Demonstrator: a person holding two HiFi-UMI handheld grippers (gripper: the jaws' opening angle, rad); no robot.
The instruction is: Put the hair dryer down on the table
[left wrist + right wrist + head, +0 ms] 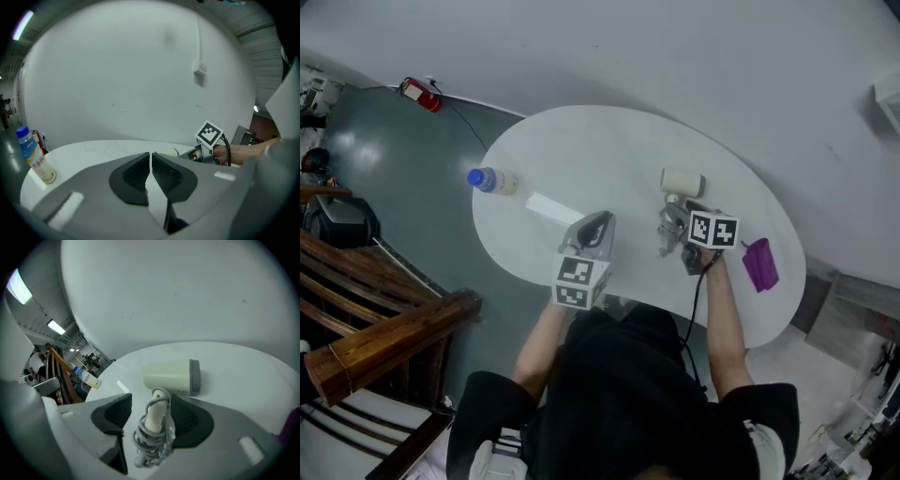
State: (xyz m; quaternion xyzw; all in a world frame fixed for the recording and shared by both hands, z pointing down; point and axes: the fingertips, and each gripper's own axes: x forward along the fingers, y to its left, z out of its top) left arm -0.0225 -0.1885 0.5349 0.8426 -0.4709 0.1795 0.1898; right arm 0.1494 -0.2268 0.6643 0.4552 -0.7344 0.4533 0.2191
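A cream hair dryer (682, 183) lies with its barrel on the white oval table (581, 141), its grey nozzle end toward the right. My right gripper (672, 228) is shut on its handle, which has the grey cord coiled round it. In the right gripper view the hair dryer (171, 376) has its handle between both pads of the right gripper (152, 400). My left gripper (595, 228) hovers over the table's near middle, to the left of the dryer. In its own view the left gripper (151, 158) is shut, its pads meeting with nothing between them.
A blue-capped bottle (492, 180) stands at the table's left edge, with a flat white strip (551, 208) beside it. A purple object (759, 264) lies at the right of the table. Wooden chairs (375, 319) stand on the floor to the left, and a red fire extinguisher (422, 94) by the wall.
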